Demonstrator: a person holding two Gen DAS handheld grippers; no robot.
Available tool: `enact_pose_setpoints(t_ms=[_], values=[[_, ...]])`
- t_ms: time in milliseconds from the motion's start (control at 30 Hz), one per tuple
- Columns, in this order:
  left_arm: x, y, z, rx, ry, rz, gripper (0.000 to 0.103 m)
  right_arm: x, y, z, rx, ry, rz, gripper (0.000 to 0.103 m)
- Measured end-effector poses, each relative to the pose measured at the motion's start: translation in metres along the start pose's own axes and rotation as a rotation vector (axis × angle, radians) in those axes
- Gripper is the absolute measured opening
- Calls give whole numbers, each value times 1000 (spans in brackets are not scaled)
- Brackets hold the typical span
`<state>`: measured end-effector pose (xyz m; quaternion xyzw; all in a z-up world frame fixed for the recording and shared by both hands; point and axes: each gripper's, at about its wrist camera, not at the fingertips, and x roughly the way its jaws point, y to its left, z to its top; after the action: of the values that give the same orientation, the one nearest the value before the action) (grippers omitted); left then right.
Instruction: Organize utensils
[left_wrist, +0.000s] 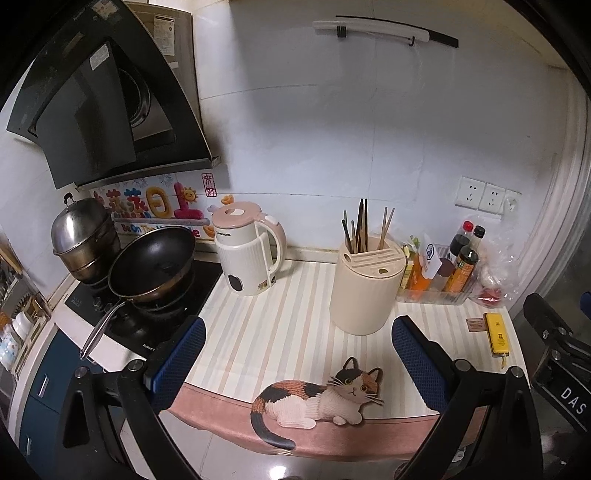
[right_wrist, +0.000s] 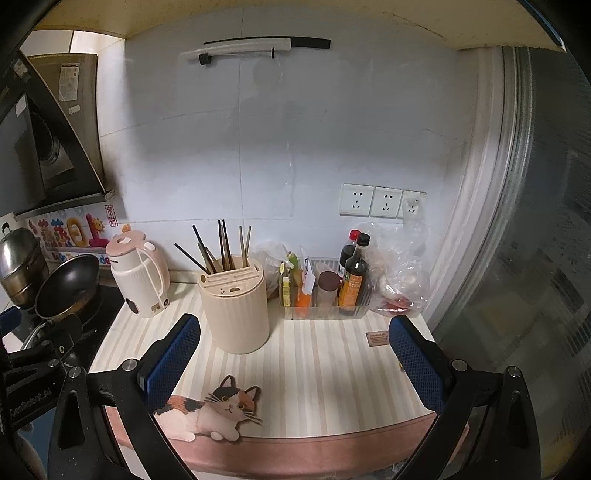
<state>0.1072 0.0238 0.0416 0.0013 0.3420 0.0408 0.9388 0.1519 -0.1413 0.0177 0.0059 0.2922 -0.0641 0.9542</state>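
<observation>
A cream utensil holder (left_wrist: 364, 286) (right_wrist: 238, 312) stands on the striped counter mat (left_wrist: 273, 332) (right_wrist: 332, 362), with several chopsticks (left_wrist: 360, 229) (right_wrist: 221, 247) upright in its rear slot. My left gripper (left_wrist: 298, 328) hovers open in front of the holder, with nothing between its blue pads. My right gripper (right_wrist: 294, 328) is open too, empty, just right of and nearer than the holder. The right gripper's body shows at the right edge of the left wrist view, and the left gripper's body at the left edge of the right wrist view.
A pink-and-white kettle (left_wrist: 249, 253) (right_wrist: 138, 275) stands left of the holder, beside a stove with a black pan (left_wrist: 153, 260) and steel pot (left_wrist: 83, 236). A clear tray of sauce bottles (left_wrist: 439, 275) (right_wrist: 327, 291), a plastic bag (right_wrist: 400, 275), a yellow box (left_wrist: 496, 332) and a small card (right_wrist: 376, 338) sit right.
</observation>
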Motion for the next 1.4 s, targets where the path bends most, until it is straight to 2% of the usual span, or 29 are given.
enact_pose_setpoints(t_ms=[1400], values=[[8, -7, 2, 6, 3, -1, 103, 21, -4, -3, 0, 17, -1, 103]])
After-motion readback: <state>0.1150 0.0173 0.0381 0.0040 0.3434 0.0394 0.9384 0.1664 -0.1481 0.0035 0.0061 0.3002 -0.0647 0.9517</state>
